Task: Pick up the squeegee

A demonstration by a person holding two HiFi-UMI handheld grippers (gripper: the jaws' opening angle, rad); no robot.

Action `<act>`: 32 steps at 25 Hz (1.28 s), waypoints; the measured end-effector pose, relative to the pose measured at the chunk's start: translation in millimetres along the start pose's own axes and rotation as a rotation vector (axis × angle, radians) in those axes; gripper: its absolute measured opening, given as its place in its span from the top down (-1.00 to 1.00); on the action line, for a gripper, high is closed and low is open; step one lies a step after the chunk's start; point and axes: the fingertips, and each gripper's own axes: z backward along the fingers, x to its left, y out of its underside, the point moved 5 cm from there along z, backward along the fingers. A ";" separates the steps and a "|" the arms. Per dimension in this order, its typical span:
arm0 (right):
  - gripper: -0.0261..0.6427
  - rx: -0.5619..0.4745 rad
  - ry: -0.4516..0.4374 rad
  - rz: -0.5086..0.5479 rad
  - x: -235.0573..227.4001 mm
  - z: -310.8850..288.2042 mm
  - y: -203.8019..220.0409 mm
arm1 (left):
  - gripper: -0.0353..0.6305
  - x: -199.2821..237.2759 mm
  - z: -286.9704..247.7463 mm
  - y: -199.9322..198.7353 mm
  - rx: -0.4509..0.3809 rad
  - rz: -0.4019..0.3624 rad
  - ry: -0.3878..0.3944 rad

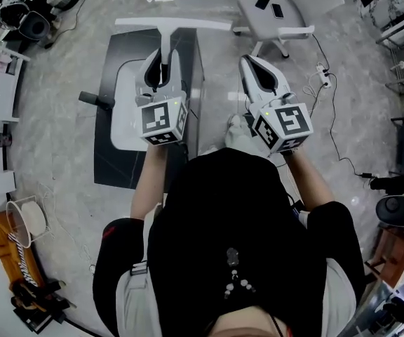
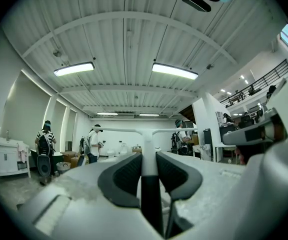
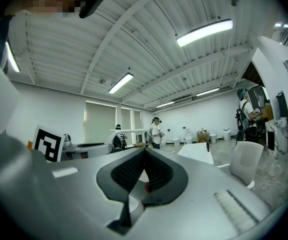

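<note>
Squeegee (image 1: 172, 24) was gripped by its handle in left tool (image 1: 163, 56) above the table (image 1: 111, 163); right tool (image 1: 248, 62) was clenched, empty.

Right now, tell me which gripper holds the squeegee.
The left gripper: its jaws clamp the squeegee by the handle, with the white blade out ahead. The right gripper has its jaws together on nothing.
</note>
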 end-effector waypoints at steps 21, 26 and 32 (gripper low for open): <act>0.92 -0.046 0.024 0.009 -9.9 8.9 -21.7 | 0.60 -14.6 4.2 -32.5 -0.086 -0.023 0.011; 0.92 -0.045 0.026 0.020 -12.9 14.5 -22.4 | 0.60 -22.4 5.3 -30.6 -0.083 -0.009 0.017; 0.92 -0.033 0.025 0.035 -9.1 17.5 -17.2 | 0.60 -25.4 7.8 -25.2 -0.075 -0.008 0.027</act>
